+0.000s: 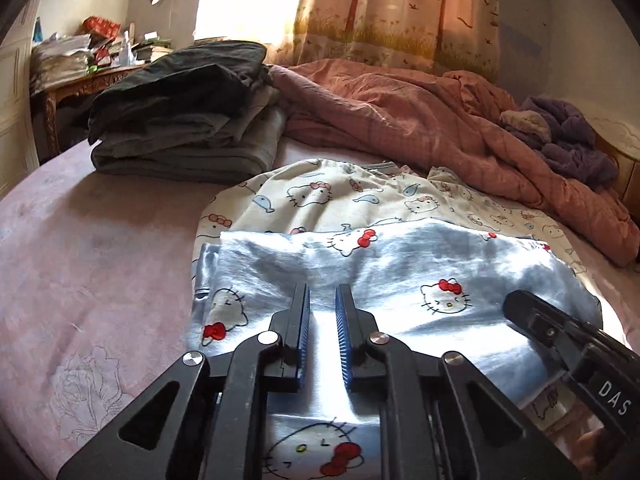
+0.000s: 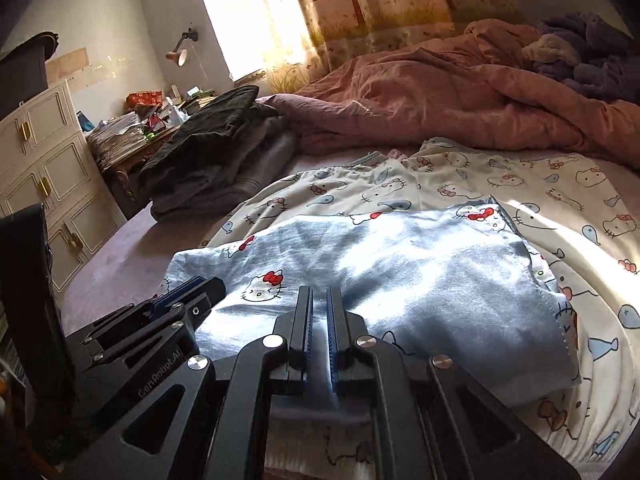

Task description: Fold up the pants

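Observation:
The light blue cat-print pants (image 1: 384, 280) lie folded on the bed, on top of a cream cat-and-fish print garment (image 1: 320, 196). My left gripper (image 1: 323, 292) hovers over the pants' near edge, fingers a small gap apart, nothing between them. My right gripper (image 2: 319, 294) is over the same pants (image 2: 400, 272), fingers nearly together with a narrow gap, holding nothing. The right gripper shows at the lower right of the left wrist view (image 1: 520, 308). The left gripper shows at the lower left of the right wrist view (image 2: 192, 292).
A stack of folded dark clothes (image 1: 188, 120) sits at the back left of the pink bed sheet (image 1: 92, 248). A rumpled pink duvet (image 1: 420, 120) and purple blanket (image 1: 568, 136) lie behind. A cluttered desk (image 1: 80, 60) and white cabinet (image 2: 44, 168) stand left.

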`<action>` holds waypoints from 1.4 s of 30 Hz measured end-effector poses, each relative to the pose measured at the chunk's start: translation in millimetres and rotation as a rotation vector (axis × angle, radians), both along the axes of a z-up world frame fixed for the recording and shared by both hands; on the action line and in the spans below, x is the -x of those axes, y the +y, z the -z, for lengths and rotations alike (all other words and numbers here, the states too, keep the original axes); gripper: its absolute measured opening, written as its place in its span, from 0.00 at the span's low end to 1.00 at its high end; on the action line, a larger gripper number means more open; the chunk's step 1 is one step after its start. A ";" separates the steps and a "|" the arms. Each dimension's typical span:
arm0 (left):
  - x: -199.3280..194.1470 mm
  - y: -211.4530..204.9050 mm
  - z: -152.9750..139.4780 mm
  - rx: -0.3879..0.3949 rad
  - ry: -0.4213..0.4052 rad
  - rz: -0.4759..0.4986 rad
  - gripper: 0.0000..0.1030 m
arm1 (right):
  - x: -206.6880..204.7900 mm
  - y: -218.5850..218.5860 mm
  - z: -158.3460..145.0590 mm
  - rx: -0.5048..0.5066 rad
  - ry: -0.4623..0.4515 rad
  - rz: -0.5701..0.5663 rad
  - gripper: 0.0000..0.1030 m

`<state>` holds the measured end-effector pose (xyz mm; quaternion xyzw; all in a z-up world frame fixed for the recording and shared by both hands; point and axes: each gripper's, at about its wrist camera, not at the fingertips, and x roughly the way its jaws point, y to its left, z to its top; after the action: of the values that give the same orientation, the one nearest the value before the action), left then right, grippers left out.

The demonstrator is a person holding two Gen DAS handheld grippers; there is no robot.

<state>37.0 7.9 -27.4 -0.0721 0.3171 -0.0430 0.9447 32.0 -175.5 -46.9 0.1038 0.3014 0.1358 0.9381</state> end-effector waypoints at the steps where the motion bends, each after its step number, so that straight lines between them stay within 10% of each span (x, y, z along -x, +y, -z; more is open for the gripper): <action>1: -1.1 3.3 2.9 0.016 0.012 -0.004 0.12 | 2.8 -4.9 -1.1 -0.009 -0.012 0.020 0.06; 11: 0.2 9.1 9.6 -0.023 0.040 -0.066 0.03 | 11.3 -65.5 6.2 0.043 0.032 0.305 0.05; 19: 0.1 8.7 11.1 -0.030 0.039 -0.053 0.03 | 17.6 -67.4 -6.7 0.060 -0.005 0.288 0.06; 28: -0.8 6.9 11.1 -0.040 0.042 -0.046 0.03 | -39.3 -5.4 -32.7 0.080 0.028 0.001 0.06; 36: -1.6 7.8 11.5 -0.033 0.040 -0.042 0.03 | -64.9 -44.3 4.2 0.138 0.137 0.264 0.06; 42: 11.7 19.2 -20.1 0.049 -0.086 0.084 0.03 | -58.3 -63.6 11.8 0.083 0.132 0.226 0.06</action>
<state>25.3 27.2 -7.3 -0.0800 0.2779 -0.0937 0.9527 90.4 -239.1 -58.7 0.1069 0.3543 0.0097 0.9289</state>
